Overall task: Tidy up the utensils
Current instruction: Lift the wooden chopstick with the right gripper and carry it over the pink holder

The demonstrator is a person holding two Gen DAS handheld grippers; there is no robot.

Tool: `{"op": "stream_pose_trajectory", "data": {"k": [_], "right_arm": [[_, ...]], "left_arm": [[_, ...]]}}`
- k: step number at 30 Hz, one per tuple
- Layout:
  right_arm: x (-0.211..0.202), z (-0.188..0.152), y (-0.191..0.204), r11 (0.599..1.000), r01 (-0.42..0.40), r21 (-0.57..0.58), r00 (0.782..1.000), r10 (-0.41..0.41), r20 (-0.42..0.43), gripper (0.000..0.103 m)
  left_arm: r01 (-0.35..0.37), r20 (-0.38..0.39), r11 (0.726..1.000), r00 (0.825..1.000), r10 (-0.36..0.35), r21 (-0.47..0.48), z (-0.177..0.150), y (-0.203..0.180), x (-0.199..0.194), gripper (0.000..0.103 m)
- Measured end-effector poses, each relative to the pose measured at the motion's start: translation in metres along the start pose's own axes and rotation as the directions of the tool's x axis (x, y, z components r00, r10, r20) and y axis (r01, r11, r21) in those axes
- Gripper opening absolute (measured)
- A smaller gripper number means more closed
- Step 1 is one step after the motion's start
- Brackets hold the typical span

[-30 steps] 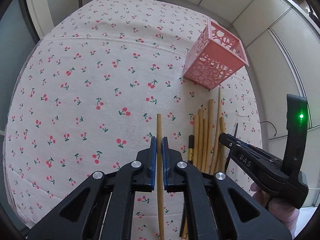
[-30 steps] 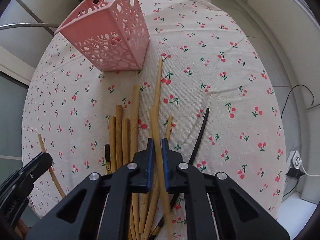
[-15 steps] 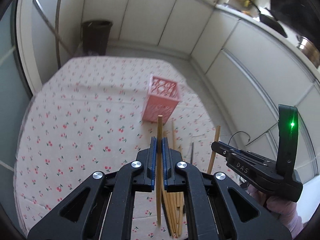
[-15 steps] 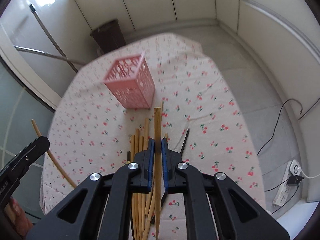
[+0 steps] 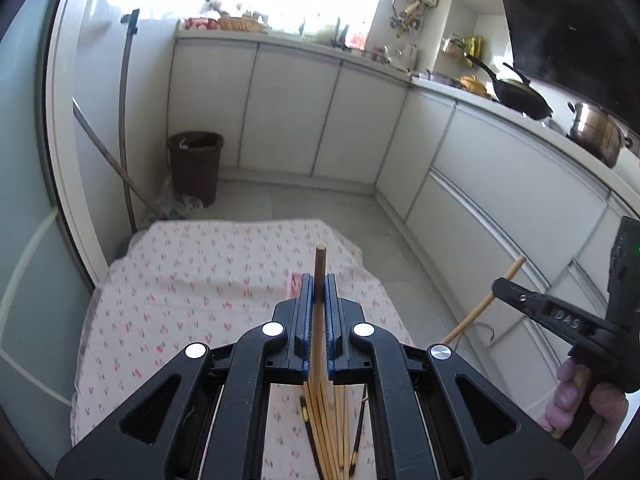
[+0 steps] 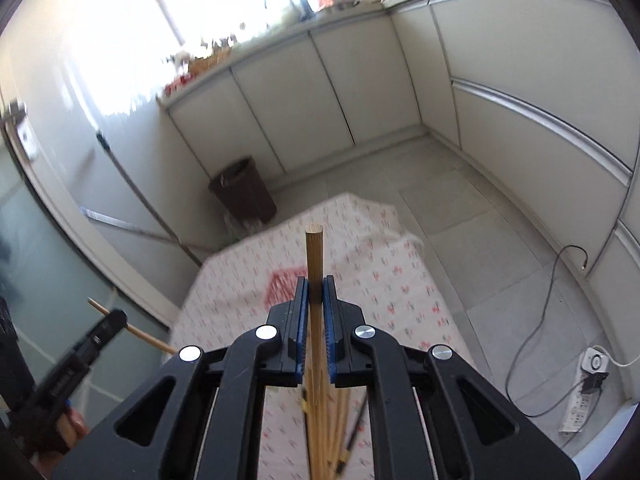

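Left hand-held gripper (image 5: 319,292) is pinching a wooden chopstick (image 5: 320,264); right hand-held gripper (image 6: 316,300) is pinching another chopstick (image 6: 314,256), above the desk (image 5: 180,280).

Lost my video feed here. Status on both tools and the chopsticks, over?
Left tool shut on one chopstick. Right tool shut on another chopstick. Loose chopsticks on the tablecloth. Pink basket ahead, path clear.
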State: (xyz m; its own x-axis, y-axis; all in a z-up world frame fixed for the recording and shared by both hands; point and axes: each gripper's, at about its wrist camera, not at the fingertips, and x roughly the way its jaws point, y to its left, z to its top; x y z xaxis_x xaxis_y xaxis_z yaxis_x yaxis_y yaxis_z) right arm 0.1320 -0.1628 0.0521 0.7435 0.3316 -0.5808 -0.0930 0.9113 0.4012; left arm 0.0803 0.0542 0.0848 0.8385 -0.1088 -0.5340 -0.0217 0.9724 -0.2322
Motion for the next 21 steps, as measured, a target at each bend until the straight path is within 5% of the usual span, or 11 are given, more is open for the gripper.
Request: {"op": "stream_pose_trajectory", "data": {"k": [4,13,20,21], "right_arm": [[-0.002,0.038,0.01,1.0,-0.009,0.03,0.993,0.005,0.119,0.008],[0.054,0.084,0.033,1.0,-0.005,0.011,0.984,0.003,0.176,0.008],[0.113,0.076,0.046,0.999,0.025,-0.044,0.992,-0.02,0.127,0.008],[0.12,0.073,0.045,0.999,0.021,-0.042,0.994,-0.016,0.11,0.008]], "left_arm": [[-0.005,0.058,1.0,0.998,0.007,-0.023,0.032,-0.003,0.008,0.005],[-0.044,0.103,0.999,0.994,0.047,-0.03,0.07,-0.006,0.064,0.005],[-0.064,-0.005,0.997,0.998,0.064,-0.031,0.06,0.009,0.128,0.007],[-0.071,-0.027,0.997,0.997,0.07,-0.039,0.056,0.013,0.133,0.014]]}}
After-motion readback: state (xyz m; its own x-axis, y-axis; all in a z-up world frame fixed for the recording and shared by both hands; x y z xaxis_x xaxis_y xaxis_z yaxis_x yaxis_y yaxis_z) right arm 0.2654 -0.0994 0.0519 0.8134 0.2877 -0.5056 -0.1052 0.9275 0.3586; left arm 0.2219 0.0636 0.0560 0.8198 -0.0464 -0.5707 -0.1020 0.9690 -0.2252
